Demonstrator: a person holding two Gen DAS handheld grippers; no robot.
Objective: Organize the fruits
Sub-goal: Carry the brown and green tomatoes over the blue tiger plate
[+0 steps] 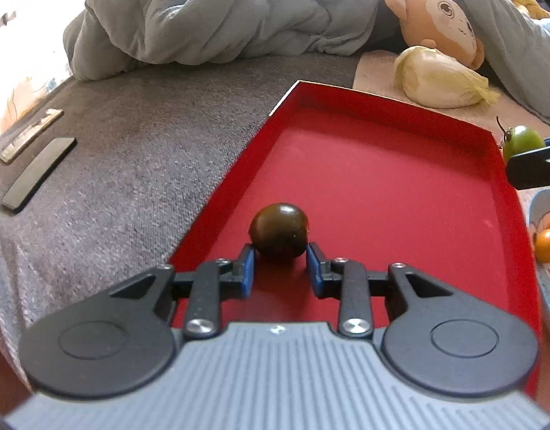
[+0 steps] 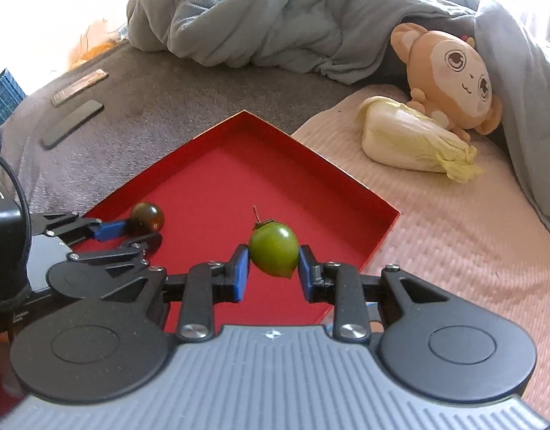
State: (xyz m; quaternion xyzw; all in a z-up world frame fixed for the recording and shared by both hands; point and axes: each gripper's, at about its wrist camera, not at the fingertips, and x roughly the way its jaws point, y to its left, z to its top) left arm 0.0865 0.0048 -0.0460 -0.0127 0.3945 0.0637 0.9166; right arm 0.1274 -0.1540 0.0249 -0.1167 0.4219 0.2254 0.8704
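Observation:
A shallow red tray (image 1: 382, 179) lies on the bed. My left gripper (image 1: 279, 252) is shut on a dark brown-green tomato (image 1: 279, 231), held at the pad tips low over the tray's near left part. From the right wrist view the same tomato (image 2: 147, 216) sits in the left gripper (image 2: 142, 233) by the tray's (image 2: 239, 165) left wall. My right gripper (image 2: 273, 252) is shut on a green tomato (image 2: 275, 245) with a stem, raised above the tray's near right side. That green tomato (image 1: 522, 138) and a right finger (image 1: 532, 165) show beyond the tray's right rim.
A bowl (image 1: 547, 286) with orange tomatoes (image 1: 547, 243) stands right of the tray. A napa cabbage (image 2: 414, 139) and a plush monkey (image 2: 454, 75) lie behind on a pale cover. A crumpled grey blanket (image 2: 257, 10) fills the back. Two flat bars (image 2: 74, 122) lie far left, near a blue crate (image 2: 2, 100).

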